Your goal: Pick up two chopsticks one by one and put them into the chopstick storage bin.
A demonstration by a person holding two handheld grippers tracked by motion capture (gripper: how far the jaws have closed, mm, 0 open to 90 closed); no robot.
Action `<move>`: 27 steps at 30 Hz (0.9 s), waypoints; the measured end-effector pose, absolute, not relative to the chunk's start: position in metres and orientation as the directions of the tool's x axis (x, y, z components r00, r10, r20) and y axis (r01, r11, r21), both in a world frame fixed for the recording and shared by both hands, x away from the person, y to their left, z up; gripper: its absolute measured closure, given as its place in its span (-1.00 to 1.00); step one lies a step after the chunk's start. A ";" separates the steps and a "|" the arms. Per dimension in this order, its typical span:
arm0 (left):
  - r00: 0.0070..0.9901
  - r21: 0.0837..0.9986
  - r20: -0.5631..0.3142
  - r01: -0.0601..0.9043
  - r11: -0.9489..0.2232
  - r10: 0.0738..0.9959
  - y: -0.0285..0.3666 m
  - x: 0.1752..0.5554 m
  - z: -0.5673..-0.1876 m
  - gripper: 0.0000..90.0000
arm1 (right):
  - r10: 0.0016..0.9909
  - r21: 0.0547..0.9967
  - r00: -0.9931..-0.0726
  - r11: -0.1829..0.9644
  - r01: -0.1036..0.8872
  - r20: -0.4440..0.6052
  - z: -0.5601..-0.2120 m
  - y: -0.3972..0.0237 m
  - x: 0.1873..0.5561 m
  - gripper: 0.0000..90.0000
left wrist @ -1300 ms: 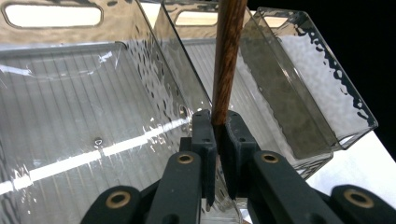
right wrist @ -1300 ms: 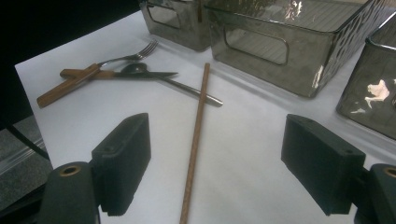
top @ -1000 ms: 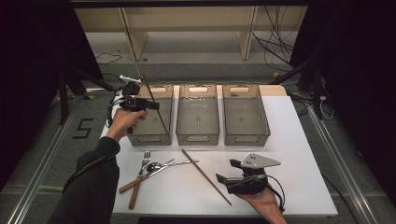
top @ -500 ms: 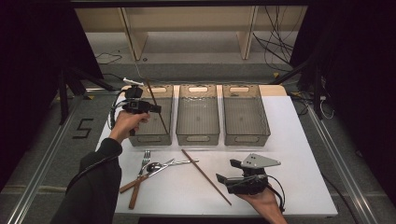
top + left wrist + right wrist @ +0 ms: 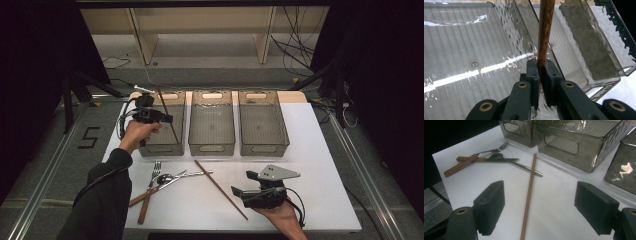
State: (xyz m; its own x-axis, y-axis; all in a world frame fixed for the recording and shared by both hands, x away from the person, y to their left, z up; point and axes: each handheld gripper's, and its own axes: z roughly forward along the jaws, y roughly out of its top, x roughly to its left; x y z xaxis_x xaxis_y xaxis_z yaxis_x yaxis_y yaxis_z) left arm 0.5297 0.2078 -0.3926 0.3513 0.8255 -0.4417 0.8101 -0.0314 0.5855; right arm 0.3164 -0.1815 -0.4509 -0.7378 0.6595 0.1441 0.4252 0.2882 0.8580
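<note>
My left tongs [image 5: 539, 72] are clenched on a dark brown wooden chopstick [image 5: 545, 35], slim, grainy, tilted over the left bin [image 5: 161, 131]; right tongs [image 5: 539, 207] hang released.

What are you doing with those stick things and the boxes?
A person is sorting cutlery into three clear bins. The left gripper is clamped on a wooden chopstick and holds it over the leftmost bin. The right gripper rests open on the table, facing a second chopstick. A fork, a spoon and wooden-handled pieces lie on the table unsorted.
</note>
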 end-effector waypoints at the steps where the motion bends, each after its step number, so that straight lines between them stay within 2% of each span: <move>1: 0.350 0.586 -0.441 0.810 -0.030 0.826 0.208 0.530 -0.393 0.86 | 0.659 0.858 -0.738 0.288 0.425 0.144 -0.451 -0.182 0.316 -0.45; 7: 0.339 0.587 -0.409 0.808 -0.040 0.847 0.205 0.532 -0.393 0.82 | 0.659 0.859 -0.738 0.285 0.425 0.147 -0.451 -0.182 0.316 -0.45; 9: 0.326 0.584 -0.410 0.811 -0.029 0.852 0.203 0.532 -0.393 0.64 | 0.658 0.860 -0.739 0.286 0.423 0.145 -0.450 -0.181 0.316 -0.45; 12: 0.296 0.573 -0.393 0.819 -0.020 0.871 0.202 0.533 -0.394 0.16 | 0.659 0.859 -0.738 0.286 0.424 0.145 -0.450 -0.182 0.316 -0.45; 18: 0.284 0.572 -0.367 0.820 -0.026 0.886 0.200 0.532 -0.389 -0.33 | 0.655 0.857 -0.741 0.290 0.426 0.147 -0.450 -0.181 0.316 -0.45; 23: 0.270 0.591 -0.378 0.807 0.006 0.886 0.205 0.528 -0.384 -0.47 | 0.654 0.858 -0.742 0.288 0.425 0.148 -0.450 -0.180 0.316 -0.45; 27: 0.307 0.622 -0.364 0.783 -0.016 0.879 0.207 0.518 -0.379 -0.51 | 0.652 0.852 -0.743 0.293 0.434 0.154 -0.450 -0.179 0.316 -0.43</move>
State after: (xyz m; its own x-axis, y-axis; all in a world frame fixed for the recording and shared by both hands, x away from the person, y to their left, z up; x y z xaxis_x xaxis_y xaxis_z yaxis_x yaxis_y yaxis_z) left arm 0.5178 0.2066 -0.3787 0.3075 0.8791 -0.3642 0.7827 -0.0160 0.6221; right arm 0.3164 -0.1792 -0.4496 -0.7425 0.6519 0.1541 0.4343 0.2934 0.8516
